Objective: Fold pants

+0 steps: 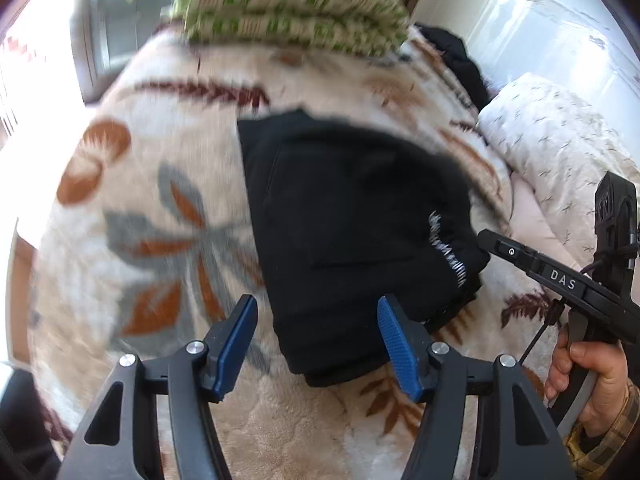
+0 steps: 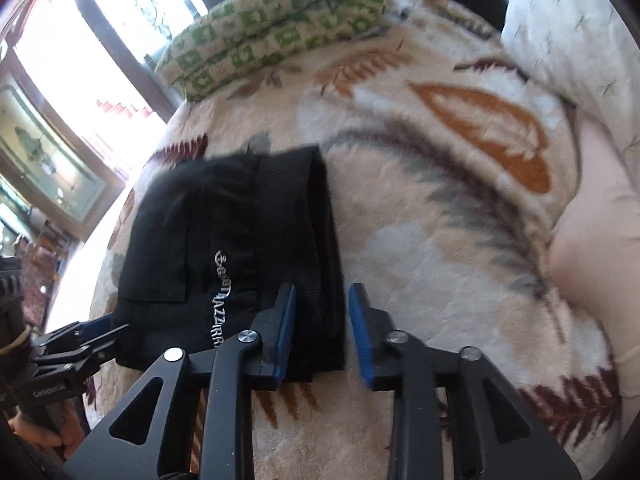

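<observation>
pants, black, lie folded into a compact rectangular bundle on a fleece blanket with a leaf print, which covers the bed. in the left wrist view the bundle sits at centre, with white lettering running along its 3 o'clock edge. in the right wrist view the same bundle lies at 9 o'clock from centre, with its ribbed waistband forming the 3 o'clock edge.

left claw: released, blue pads spread wide apart, hovering over the 6 o'clock end of the bundle. nothing is held between the pads.

right claw: released, pads apart, positioned over the near right corner of the bundle; the left pad overlaps the waistband edge in the view, and the right pad is over bare blanket. contact with the fabric cannot be told. in the left wrist view the right claw's tip is just beside the lettered edge at 3 o'clock, and the right hand grips its handle.

folded green-checked bedding rests at the 12 o'clock end of the bed. white patterned pillow lies at 2 o'clock. dark garment lies between the two, at 1 o'clock.
</observation>
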Action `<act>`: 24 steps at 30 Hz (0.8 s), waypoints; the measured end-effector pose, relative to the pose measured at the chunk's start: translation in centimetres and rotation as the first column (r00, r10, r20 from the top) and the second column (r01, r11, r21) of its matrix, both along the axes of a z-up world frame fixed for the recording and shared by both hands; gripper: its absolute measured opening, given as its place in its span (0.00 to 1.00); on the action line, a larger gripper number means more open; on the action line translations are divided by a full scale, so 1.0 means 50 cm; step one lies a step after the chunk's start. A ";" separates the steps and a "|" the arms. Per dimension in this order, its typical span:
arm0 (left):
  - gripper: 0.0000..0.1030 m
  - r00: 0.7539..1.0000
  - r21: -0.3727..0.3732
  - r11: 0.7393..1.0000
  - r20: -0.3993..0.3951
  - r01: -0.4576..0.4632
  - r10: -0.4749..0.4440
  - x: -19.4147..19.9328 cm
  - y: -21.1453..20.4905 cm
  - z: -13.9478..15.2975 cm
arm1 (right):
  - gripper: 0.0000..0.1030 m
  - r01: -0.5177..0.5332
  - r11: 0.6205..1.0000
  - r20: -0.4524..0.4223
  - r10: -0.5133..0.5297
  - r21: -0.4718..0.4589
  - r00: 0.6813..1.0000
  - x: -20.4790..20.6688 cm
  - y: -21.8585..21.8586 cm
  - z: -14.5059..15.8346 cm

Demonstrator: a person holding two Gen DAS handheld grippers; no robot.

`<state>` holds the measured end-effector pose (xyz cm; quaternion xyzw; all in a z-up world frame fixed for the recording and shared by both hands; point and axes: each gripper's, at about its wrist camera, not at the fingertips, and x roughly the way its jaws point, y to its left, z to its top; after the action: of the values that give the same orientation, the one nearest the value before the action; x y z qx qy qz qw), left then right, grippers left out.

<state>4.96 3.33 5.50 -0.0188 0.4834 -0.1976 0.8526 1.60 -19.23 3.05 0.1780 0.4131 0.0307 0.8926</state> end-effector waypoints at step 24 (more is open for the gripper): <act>0.67 0.993 -0.039 0.995 -0.074 -0.096 0.093 0.135 -0.018 -0.047 | 0.30 -0.111 0.993 0.003 0.111 0.034 0.994 0.146 0.025 -0.017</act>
<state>11.70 2.45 3.14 -0.0668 0.5081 -0.1663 0.8424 8.90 -17.96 2.21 0.1699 0.4213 0.0876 0.8865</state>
